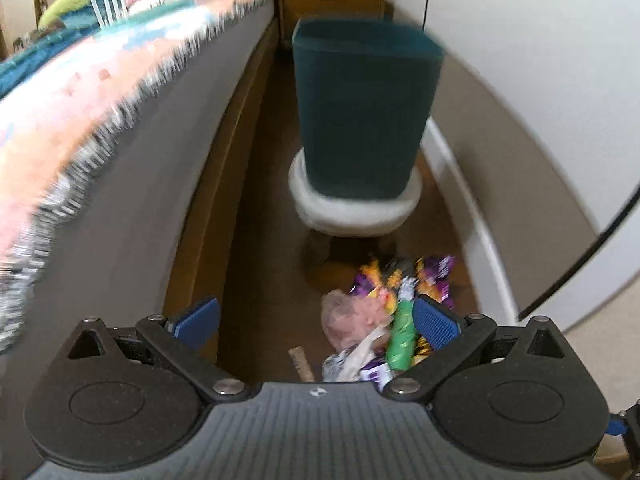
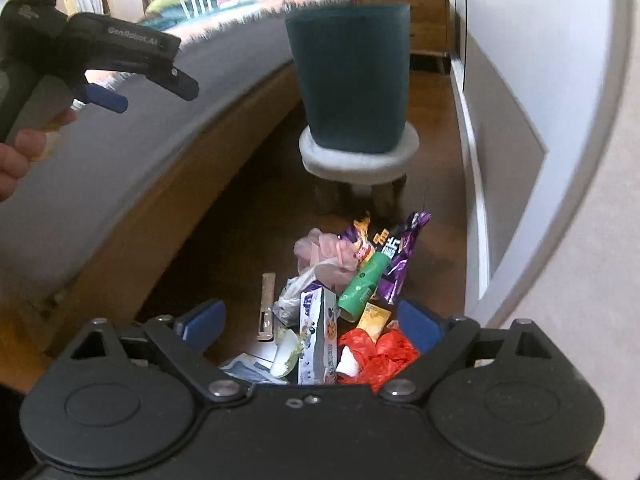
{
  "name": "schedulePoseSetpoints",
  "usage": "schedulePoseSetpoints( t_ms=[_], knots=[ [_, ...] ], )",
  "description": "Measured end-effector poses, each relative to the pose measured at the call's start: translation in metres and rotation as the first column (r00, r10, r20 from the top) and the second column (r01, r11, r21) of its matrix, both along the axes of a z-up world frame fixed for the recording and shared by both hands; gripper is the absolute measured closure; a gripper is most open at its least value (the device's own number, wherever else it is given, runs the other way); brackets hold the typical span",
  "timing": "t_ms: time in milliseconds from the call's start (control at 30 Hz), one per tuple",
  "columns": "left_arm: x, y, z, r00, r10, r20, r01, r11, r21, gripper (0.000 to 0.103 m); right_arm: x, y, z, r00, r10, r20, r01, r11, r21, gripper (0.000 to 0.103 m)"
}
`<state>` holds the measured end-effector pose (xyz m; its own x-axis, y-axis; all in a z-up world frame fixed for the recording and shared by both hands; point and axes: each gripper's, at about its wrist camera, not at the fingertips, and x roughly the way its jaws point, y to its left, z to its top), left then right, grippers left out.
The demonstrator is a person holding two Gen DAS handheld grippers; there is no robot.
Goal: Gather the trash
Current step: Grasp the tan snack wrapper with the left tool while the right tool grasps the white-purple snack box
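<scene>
The trash lies in a loose heap on the wooden floor (image 2: 240, 216), between the bed frame (image 2: 168, 184) and the wall, just in front of the stool. In it I count one green tube (image 2: 362, 286), one white-and-blue carton (image 2: 318, 336), one red plastic bag (image 2: 380, 354), one pink plastic bag (image 2: 324, 252), two purple snack wrappers (image 2: 402, 258), one yellow packet (image 2: 372, 317), one torn white cup (image 2: 285, 354) and one flat brown stick (image 2: 266, 304); smaller scraps under the claw body are too hidden to count.

One dark teal bin (image 2: 350, 76) stands on one white padded stool (image 2: 360, 160), beyond the heap.

The right claw (image 2: 310, 322) hangs over the near end of the heap, jaws wide apart and holding nothing. The left claw (image 1: 316, 320) is likewise spread and empty, above the heap's far end.

Likely trouble: the pieces overlap, so a pinch on the thin bags may drag neighbours or slip off the film. The tube would probably roll from a glancing grip. The bin sits high on a soft, narrow stool; a knock at its rim could tip it. With both claws over one heap, they may collide.
</scene>
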<state>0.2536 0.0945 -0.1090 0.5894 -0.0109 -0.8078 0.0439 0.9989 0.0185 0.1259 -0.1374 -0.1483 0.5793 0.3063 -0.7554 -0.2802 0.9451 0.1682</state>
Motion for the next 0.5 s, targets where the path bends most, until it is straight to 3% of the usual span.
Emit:
schedulePoseSetpoints(
  t_ms=[233,400,500],
  knots=[
    [0.051,0.014,-0.125,0.991,0.035,-0.129,-0.036,0.999,-0.004,0.000,0.045,0.028,-0.053,0.997,0.012,-0.076,-0.016,0.999,-0.048,0.016],
    [0.080,0.025,-0.221,0.960,0.092,-0.263,-0.083,0.996,0.043,0.000,0.076,0.049,-0.094,0.987,0.050,-0.155,-0.066,0.993,-0.098,0.021],
    [0.094,0.032,-0.265,0.942,0.099,-0.321,-0.083,0.995,0.064,0.000,0.095,0.061,-0.121,0.976,0.061,-0.209,-0.090,0.987,-0.131,0.024]
  ],
)
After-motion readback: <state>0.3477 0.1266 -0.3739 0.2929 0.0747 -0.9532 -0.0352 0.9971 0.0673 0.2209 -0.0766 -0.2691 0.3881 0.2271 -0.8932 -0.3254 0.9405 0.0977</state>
